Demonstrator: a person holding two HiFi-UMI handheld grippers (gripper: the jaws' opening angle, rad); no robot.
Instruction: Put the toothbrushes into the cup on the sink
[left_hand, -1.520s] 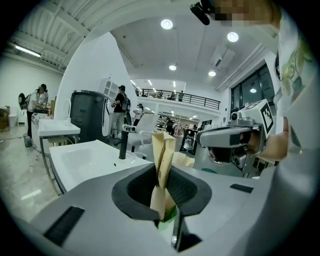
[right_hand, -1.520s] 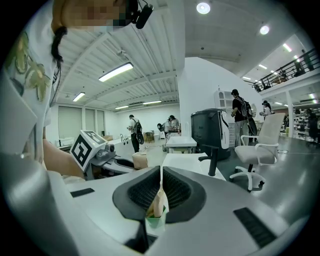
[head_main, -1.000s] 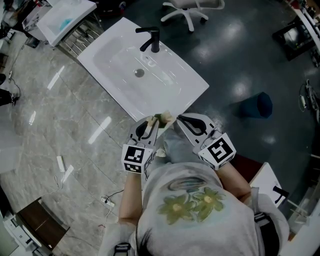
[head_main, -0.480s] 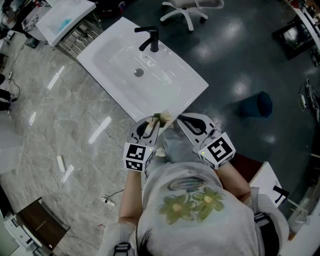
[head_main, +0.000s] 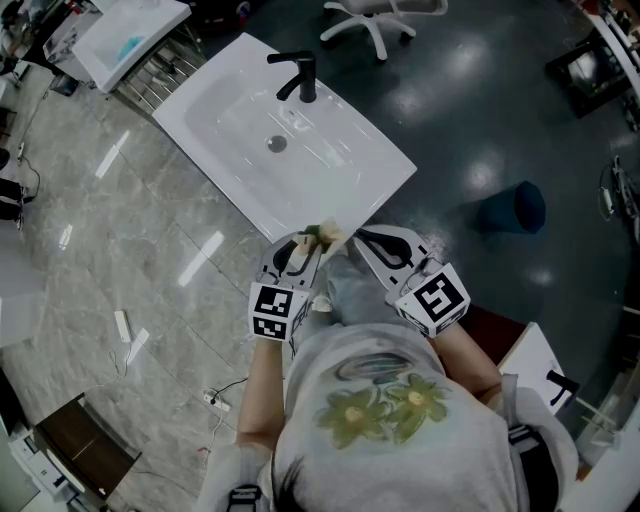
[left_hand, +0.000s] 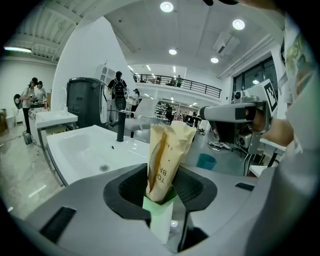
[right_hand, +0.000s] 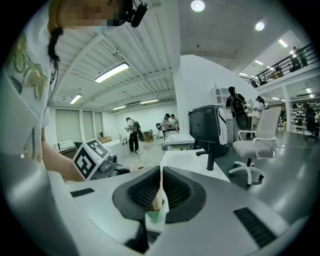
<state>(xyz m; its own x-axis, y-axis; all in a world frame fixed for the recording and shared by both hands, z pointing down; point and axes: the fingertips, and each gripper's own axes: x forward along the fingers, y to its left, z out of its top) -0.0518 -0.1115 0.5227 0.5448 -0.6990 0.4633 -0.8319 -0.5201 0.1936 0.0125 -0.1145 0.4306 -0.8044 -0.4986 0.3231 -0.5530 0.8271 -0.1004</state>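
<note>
A tan paper toothbrush packet (head_main: 325, 236) with a green base is held in front of my chest, between the two grippers. My right gripper (head_main: 372, 244) is shut on the packet's thin edge (right_hand: 157, 202). In the left gripper view the packet (left_hand: 167, 160) stands upright between the jaws of my left gripper (head_main: 300, 252). Those jaws are opening, and a sliver of gap shows beside the packet. The white sink (head_main: 330, 190) with its black faucet (head_main: 300, 78) lies just ahead. No cup is in view.
A blue bin (head_main: 515, 210) stands on the dark floor to the right. A white office chair (head_main: 385, 20) is behind the sink, and a second basin (head_main: 130, 30) sits at the far left. People stand far off in the hall (left_hand: 118, 90).
</note>
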